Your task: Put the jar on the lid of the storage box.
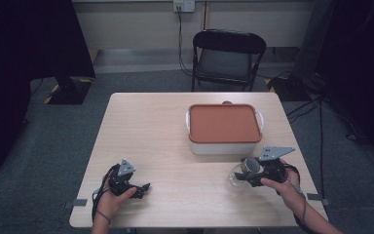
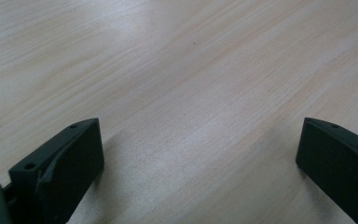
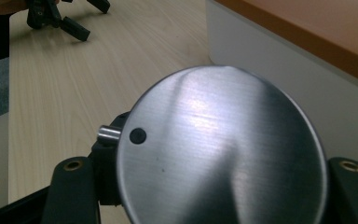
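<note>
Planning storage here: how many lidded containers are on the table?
2: a white box with an orange lid mid-table, and a clear jar with a metal lid in the right hand-held gripper.

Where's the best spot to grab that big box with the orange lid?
Probably by the two white side handles. The box sits flat with its orange lid on, too wide for one claw. One handle sticks out on the left, the other on the right, so come in from each side.

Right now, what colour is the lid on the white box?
Flat terracotta orange, no pattern, on the lid; the high view shows it best.
</note>
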Available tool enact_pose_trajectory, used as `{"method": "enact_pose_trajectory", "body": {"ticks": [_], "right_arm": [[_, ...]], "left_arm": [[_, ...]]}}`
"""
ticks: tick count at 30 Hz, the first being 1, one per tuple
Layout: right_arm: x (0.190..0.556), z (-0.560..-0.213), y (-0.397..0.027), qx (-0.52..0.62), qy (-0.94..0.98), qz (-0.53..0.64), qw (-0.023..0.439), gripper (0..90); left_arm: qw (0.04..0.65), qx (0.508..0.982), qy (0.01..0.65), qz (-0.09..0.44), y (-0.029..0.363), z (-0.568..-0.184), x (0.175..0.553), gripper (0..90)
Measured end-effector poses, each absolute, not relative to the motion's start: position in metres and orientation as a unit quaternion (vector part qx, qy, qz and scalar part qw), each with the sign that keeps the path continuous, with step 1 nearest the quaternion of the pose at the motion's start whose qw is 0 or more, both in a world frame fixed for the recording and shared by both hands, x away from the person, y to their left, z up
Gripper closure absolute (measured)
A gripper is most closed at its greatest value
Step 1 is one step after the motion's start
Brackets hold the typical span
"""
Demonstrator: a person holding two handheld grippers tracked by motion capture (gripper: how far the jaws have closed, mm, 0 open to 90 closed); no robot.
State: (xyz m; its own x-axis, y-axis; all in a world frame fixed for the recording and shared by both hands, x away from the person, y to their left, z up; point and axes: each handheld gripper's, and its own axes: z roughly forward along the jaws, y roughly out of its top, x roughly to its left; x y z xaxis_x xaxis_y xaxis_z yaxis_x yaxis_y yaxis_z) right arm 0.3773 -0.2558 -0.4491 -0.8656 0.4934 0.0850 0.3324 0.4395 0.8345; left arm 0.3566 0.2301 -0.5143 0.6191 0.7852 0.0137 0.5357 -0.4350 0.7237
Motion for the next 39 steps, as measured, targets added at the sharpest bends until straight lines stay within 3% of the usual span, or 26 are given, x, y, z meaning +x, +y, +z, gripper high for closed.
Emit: {"method": "enact_pose_trajectory", "body": {"ticks": [39], "right_arm": [[0.405, -0.416, -0.262, 0.268, 0.842, 0.454, 0.114, 35.5]], "left_arm": [[0.351, 0.828, 0.399, 0.178, 0.23, -0.514, 0.357, 0.4]]}}
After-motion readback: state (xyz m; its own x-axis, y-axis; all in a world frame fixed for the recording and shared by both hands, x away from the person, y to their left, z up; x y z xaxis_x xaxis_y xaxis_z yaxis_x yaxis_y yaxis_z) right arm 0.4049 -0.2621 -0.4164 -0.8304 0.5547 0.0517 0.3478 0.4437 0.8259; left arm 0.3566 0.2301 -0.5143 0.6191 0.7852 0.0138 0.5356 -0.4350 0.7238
